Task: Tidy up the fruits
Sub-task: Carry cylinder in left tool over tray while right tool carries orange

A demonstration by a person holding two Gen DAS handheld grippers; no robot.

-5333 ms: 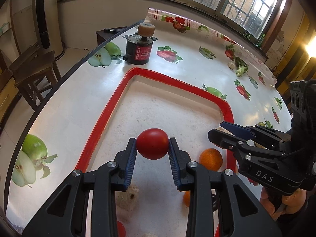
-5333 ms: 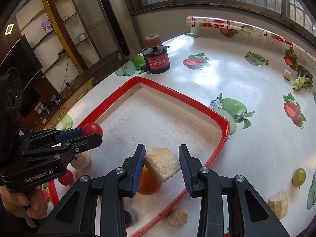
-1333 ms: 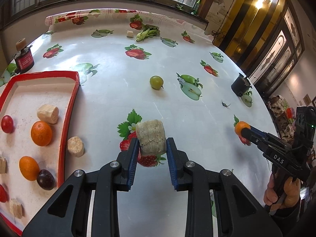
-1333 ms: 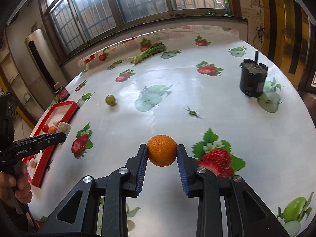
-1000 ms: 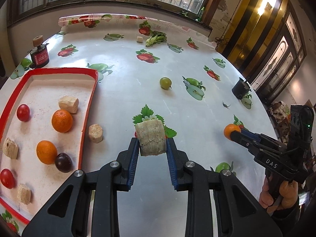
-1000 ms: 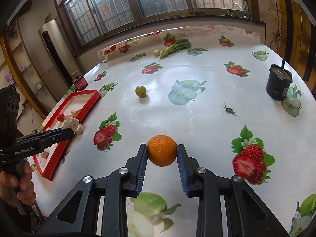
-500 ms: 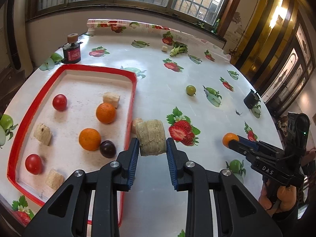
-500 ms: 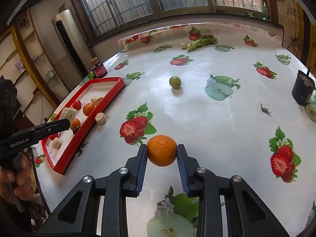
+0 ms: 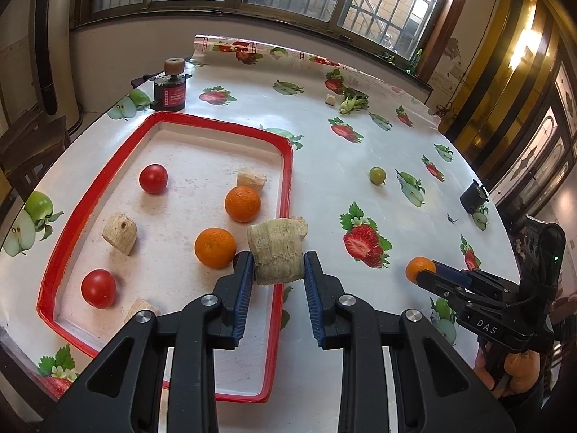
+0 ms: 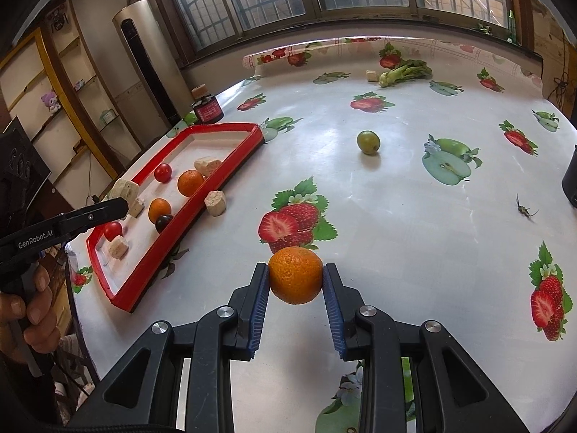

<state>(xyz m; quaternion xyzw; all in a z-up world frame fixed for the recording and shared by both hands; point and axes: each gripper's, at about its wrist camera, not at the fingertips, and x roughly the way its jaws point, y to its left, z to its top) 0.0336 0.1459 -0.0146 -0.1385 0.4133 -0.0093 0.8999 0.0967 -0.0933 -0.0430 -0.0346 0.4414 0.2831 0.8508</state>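
Both hands have swung back toward the red-rimmed rectangular tray (image 9: 286, 166), which a second ago lay off at nine o'clock in the left wrist view and now fills its left half. The left gripper (image 9: 277, 276) stays clamped, jaws narrow, on a pale fibrous cut chunk (image 9: 276, 250) hanging over the tray's right rim. The right gripper (image 10: 295, 290) remains closed on a round orange mandarin (image 10: 295, 274) above the printed tablecloth (image 10: 396, 216), the tray well apart at ten o'clock. Judgement: delivery is imminent; a green round fruit (image 10: 368, 141) at twelve o'clock remains uncollected.
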